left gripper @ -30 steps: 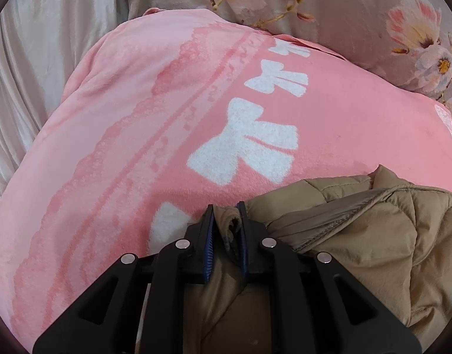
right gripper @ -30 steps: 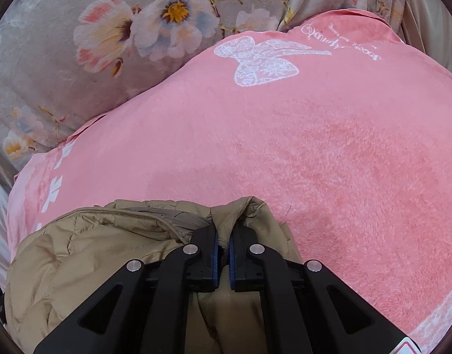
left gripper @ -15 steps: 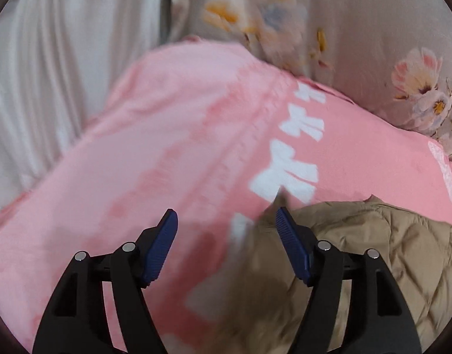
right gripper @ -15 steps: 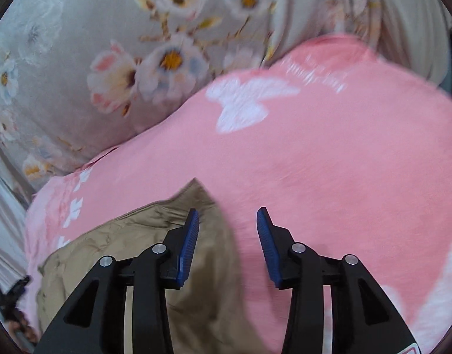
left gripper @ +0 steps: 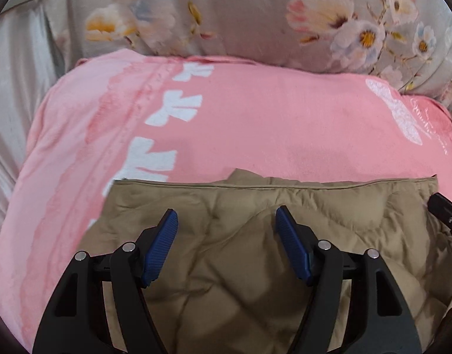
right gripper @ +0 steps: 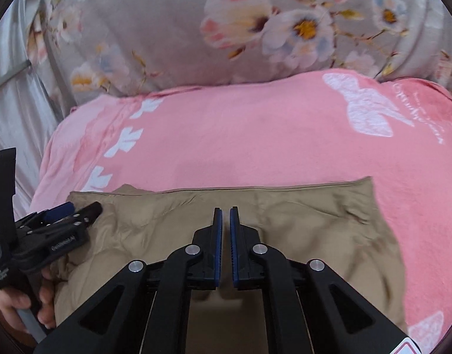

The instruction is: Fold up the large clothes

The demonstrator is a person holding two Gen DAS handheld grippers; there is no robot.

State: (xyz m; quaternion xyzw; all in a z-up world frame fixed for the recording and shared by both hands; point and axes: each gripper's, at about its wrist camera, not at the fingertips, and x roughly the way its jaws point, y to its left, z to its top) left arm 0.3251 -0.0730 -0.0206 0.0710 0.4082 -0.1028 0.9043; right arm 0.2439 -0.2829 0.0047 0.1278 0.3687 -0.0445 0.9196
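Your left tongs point(left gripper: 226, 221) stand wide apart above the tan quilted jacket point(left gripper: 255, 265), their blue pads point(left gripper: 162, 244) clear of the cloth with nothing between them. Your right tongs point(right gripper: 226, 215) are drawn nearly together — only a thin slit shows between the pads, and no fabric is caught there; they hang over the middle of the jacket point(right gripper: 299, 230). The jacket lies spread flat on the pink blanket point(left gripper: 270, 118) that covers the bed, its far edge a straight seam running side to side, with a small bump of cloth poking just past that seam toward the bed's far edge. In the right wrist view the jacket's right corner is square and sits well short of the blanket's right edge, where a white butterfly print point(right gripper: 367, 112) shows; a column of white bow prints point(left gripper: 172, 109) runs along the blanket's left side, and the jacket's left corner touches the nearest of them. Beyond the blanket, at the far edge of the bed, a grey floral cover point(right gripper: 226, 29) rises — and pale silky cloth point(left gripper: 13, 88) hangs at the left. From the right wrist view you can see your left hand point(right gripper: 22, 303) gripping the handle of the left tongs, low at the jacket's left end.
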